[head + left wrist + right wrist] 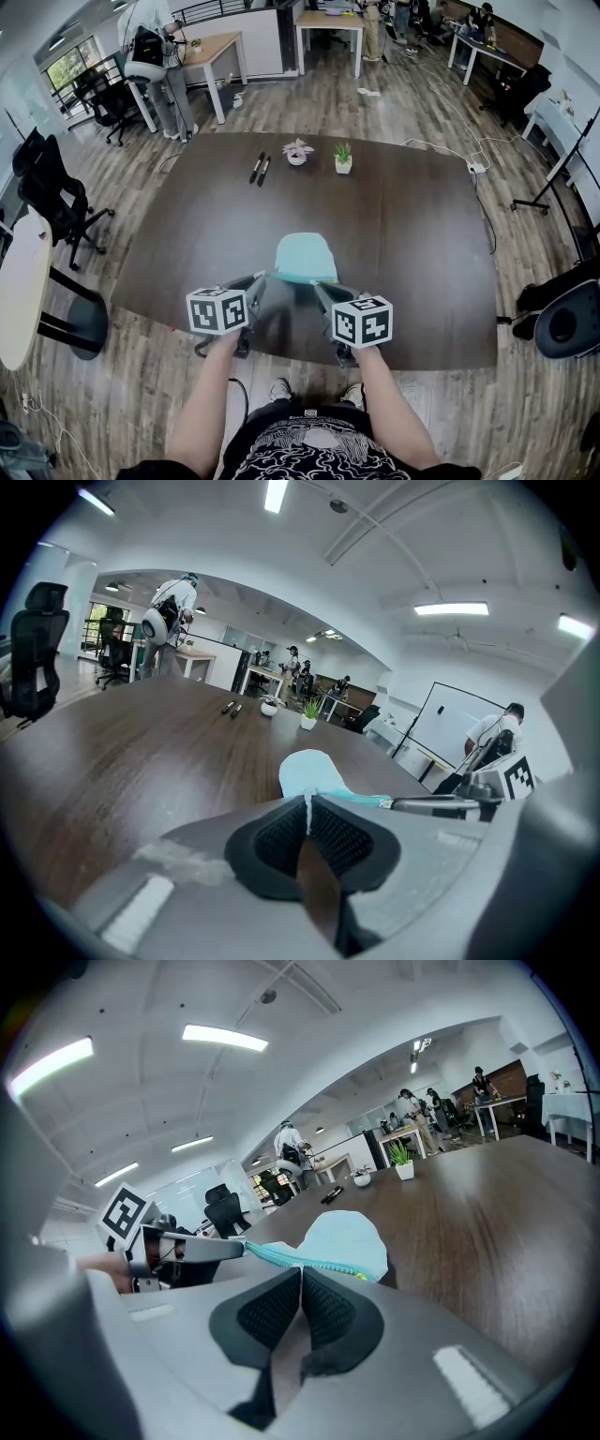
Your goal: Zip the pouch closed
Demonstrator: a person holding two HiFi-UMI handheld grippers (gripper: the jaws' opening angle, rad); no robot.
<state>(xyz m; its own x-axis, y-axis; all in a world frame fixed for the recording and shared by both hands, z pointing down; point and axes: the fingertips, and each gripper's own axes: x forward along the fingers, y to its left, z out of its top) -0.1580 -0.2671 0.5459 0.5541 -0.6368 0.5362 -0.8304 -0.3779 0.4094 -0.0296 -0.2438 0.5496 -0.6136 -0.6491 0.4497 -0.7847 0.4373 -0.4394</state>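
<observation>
Pouch of light-blue cloth (306,258) was pinched by the tightly closed left claw (307,805) and right claw (300,1275), so slow, straight zipping seemed best.

Pouch (306,258) near table (403,225) front — pens (260,169) L, plants (343,157) R behind.

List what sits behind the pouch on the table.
Behind the pouch, far across the table: a green plant, a flower bowl, two pens. Its underside is covered.
</observation>
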